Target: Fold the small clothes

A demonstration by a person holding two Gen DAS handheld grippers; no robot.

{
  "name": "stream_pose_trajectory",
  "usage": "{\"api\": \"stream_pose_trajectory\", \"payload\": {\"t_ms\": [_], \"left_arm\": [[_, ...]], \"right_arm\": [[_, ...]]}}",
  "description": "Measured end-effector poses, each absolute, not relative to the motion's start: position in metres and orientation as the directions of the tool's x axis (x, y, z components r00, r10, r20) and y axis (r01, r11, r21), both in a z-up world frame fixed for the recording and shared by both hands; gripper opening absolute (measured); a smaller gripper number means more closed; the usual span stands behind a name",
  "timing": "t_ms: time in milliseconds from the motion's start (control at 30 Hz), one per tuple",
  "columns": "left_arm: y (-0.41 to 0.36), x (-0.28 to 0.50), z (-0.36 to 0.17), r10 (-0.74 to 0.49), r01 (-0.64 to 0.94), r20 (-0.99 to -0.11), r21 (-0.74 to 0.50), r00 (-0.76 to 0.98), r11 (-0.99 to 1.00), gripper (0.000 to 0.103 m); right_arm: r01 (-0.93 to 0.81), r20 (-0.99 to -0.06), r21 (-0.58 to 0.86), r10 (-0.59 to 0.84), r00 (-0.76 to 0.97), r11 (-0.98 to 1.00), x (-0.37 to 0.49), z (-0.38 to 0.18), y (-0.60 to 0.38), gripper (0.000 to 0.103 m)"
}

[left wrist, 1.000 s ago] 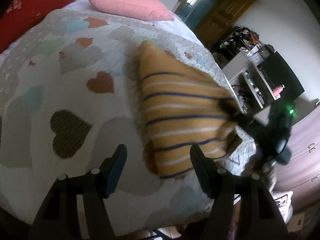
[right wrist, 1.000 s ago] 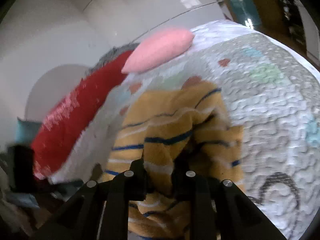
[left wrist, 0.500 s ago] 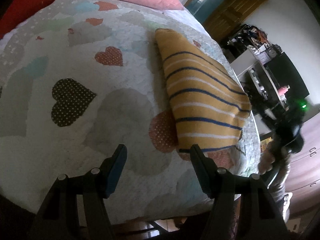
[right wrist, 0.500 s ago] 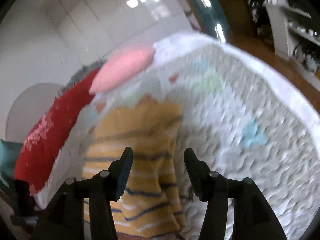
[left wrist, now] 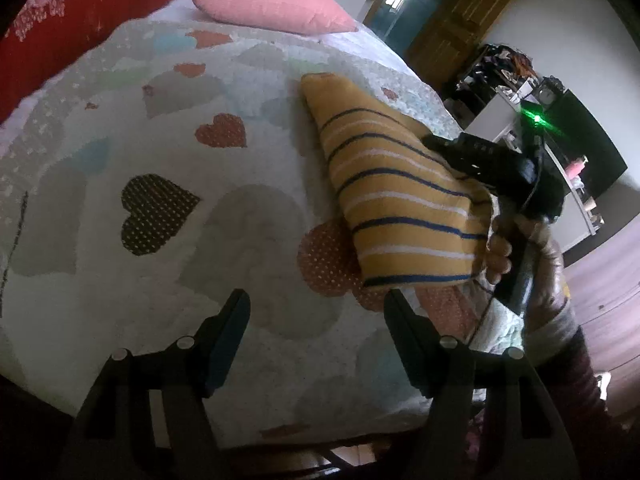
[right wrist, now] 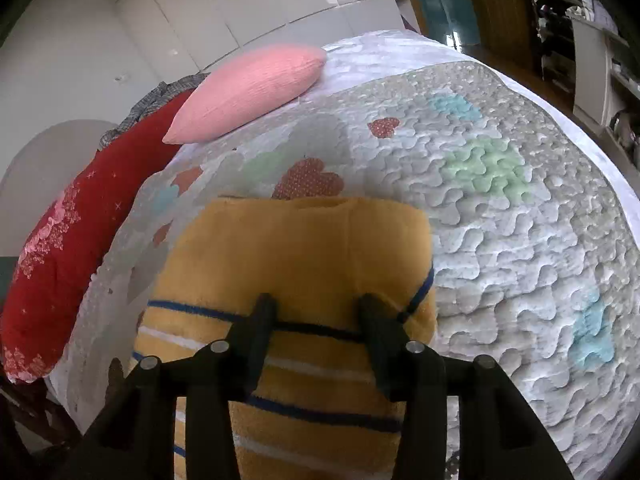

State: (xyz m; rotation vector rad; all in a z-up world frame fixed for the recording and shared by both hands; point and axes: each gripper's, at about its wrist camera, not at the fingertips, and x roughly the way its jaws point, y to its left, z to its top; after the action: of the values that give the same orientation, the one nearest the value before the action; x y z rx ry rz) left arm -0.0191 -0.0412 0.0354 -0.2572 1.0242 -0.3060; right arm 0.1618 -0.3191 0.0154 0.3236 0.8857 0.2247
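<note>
A yellow top with blue and white stripes (left wrist: 392,200) lies folded on the heart-patterned quilt (left wrist: 160,160), near the bed's right edge. My left gripper (left wrist: 316,300) hovers over the quilt just below the top's lower corner. Its jaws are opening and nothing is between them. In the right wrist view the top (right wrist: 304,248) fills the lower middle, neckline at the far end. My right gripper (right wrist: 316,302) hangs over its striped part with jaws closing. Fabric shows between the fingers, but no fold is pinched. A hand (left wrist: 500,248) holds that gripper beside the top.
A pink pillow (left wrist: 272,2) and a red cushion (left wrist: 60,20) lie at the head of the bed. Beyond the bed's right side are white shelves with clutter (left wrist: 580,152) and a wooden door (left wrist: 452,28). The bed's front edge runs just under my left gripper.
My right gripper let go of the top, which dropped flat onto the quilt. That gripper drew back, then came in over the striped part again. The left view shifted slightly.
</note>
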Motion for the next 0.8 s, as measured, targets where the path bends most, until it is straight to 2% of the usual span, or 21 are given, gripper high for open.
{"api": "stream_pose_trajectory", "payload": {"t_ms": [200,300,500,633,800], "left_arm": [[-0.046,-0.025,0.039,-0.37,0.131,-0.785,-0.354,0.497,0.926,0.07],[-0.048,-0.029,0.042,-0.365,0.13,-0.782,-0.349,0.506,0.928,0.07],[-0.052,-0.042,0.054,-0.328,0.14,-0.772,-0.302,0.544,0.943,0.072],[-0.05,-0.051,0.063,-0.305,0.142,-0.758,-0.275,0.577,0.951,0.075],[-0.053,-0.063,0.076,-0.252,0.135,-0.72,-0.217,0.647,0.967,0.076]], "right_arm": [[-0.072,-0.646,0.339,0.288,0.707,0.938,0.12,0.049,-0.329,0.049],[-0.076,-0.624,0.327,0.275,0.731,0.942,0.102,0.055,-0.329,0.055],[-0.049,-0.719,0.28,0.243,0.651,0.959,0.103,0.016,-0.321,0.059],[-0.044,-0.662,0.34,0.272,0.699,0.939,0.085,0.031,-0.331,0.06],[-0.049,-0.618,0.335,0.259,0.742,0.941,0.056,0.052,-0.332,0.068]]}}
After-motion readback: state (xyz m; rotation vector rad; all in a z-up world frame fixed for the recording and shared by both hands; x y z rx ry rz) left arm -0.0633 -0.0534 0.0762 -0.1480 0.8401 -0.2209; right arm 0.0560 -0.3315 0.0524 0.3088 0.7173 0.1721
